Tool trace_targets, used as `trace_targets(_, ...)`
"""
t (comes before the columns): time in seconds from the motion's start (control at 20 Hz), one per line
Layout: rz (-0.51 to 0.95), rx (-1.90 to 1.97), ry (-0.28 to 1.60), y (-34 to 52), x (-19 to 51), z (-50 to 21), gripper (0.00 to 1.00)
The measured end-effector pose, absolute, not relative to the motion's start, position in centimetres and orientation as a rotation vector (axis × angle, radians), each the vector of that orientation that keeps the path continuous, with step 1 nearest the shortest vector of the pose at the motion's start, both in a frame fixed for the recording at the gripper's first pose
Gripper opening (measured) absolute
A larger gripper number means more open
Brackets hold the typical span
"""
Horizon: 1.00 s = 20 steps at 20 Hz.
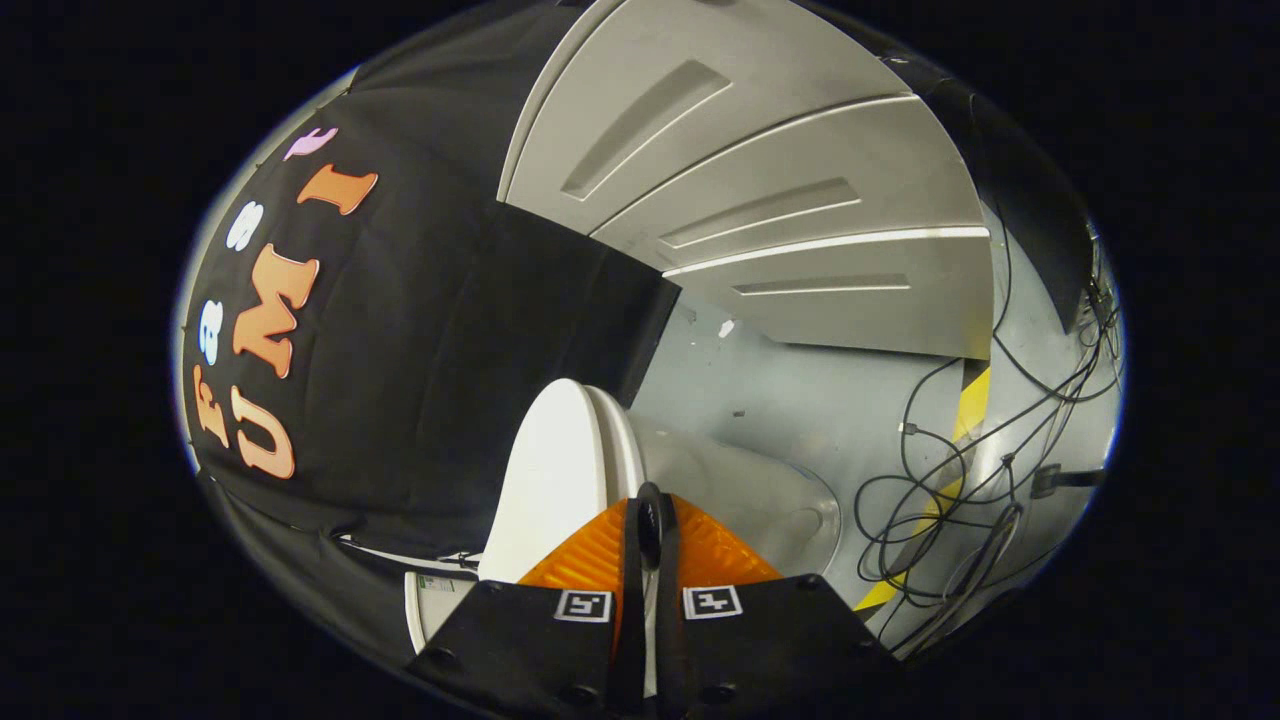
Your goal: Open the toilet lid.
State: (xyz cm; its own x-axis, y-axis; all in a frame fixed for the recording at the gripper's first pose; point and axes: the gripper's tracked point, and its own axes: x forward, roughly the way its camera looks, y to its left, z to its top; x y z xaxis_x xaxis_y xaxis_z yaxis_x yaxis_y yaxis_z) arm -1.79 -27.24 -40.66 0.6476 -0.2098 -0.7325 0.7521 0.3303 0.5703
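The white toilet lid (555, 480) stands raised, and its thin edge runs straight down into the narrow gap between my fingers. My gripper (650, 505) is shut on that edge, with a sliver of white showing between the two fingers lower down. The view is tilted, so the lid rises to the left of the fingers. The pale rounded body of the toilet (770, 500) lies just beyond the fingertips to the right. Most of the lid's lower part is hidden behind the gripper.
The black booth cloth (420, 380) hangs close behind the lid. A white panelled wall (760, 200) stands beyond. On the grey floor (800, 400), loose black cables (940, 500) tangle beside a yellow-and-black tape strip (975, 400).
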Motion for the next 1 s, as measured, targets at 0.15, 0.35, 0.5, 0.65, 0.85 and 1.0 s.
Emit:
trace_targets(0.15,-0.669,0.967,0.557,-26.8,-0.8,-38.7,0.08)
trace_targets(0.35,-0.619,0.966,0.38,-24.1,1.9,-30.7,0.07)
trace_targets(0.5,-0.569,0.862,0.341,-21.2,4.9,-24.9,0.08)
trace_targets(0.65,-0.478,0.753,0.284,-16.2,8.1,-18.5,0.07)
trace_targets(0.85,-0.406,0.633,0.302,-8.7,10.1,-13.6,0.07)
trace_targets(1.0,-0.37,0.616,0.292,-5.5,10.9,-11.9,0.07)
